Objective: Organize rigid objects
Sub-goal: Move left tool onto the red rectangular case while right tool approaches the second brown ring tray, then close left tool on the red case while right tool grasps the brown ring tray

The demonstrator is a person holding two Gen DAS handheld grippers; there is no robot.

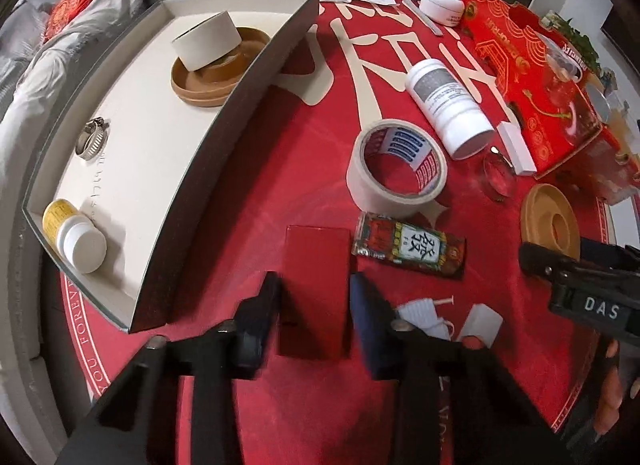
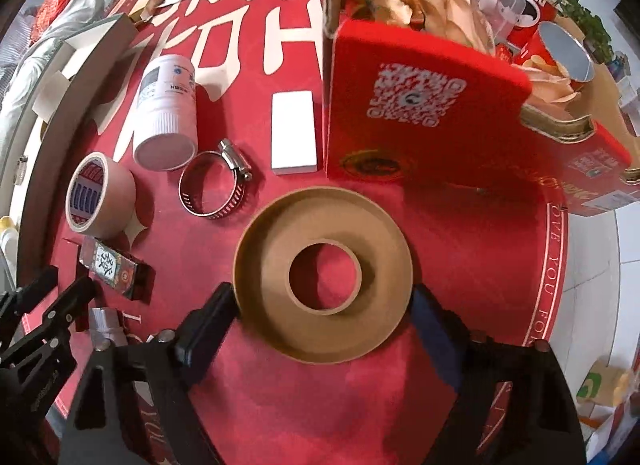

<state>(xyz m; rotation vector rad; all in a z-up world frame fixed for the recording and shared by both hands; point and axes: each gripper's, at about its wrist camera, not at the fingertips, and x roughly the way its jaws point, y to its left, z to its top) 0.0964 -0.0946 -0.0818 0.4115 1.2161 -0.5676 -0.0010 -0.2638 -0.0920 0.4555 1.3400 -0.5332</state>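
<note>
Grippers work over a red cloth: left gripper (image 1: 316, 305) pinches a red box (image 1: 316, 289), ready for the tray (image 1: 224, 113); right gripper (image 2: 324, 325) brackets the brown ring (image 2: 323, 275), pads at its rim, to lift it.

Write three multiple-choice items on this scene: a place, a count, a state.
1. Where lies the yellow-labelled bottle with white cap? A) beside the tape roll B) in the grey tray with white inside C) in a red carton
2. How many brown ring-shaped cardboard dishes show in the left wrist view? A) one B) two C) three
3. What does the left claw hold? A) nothing B) a tape roll C) the flat red rectangular box

1 B: it lies in the tray's corner. 2 B: one in the tray, one on the red cloth. 3 C: both pads press it.
</note>
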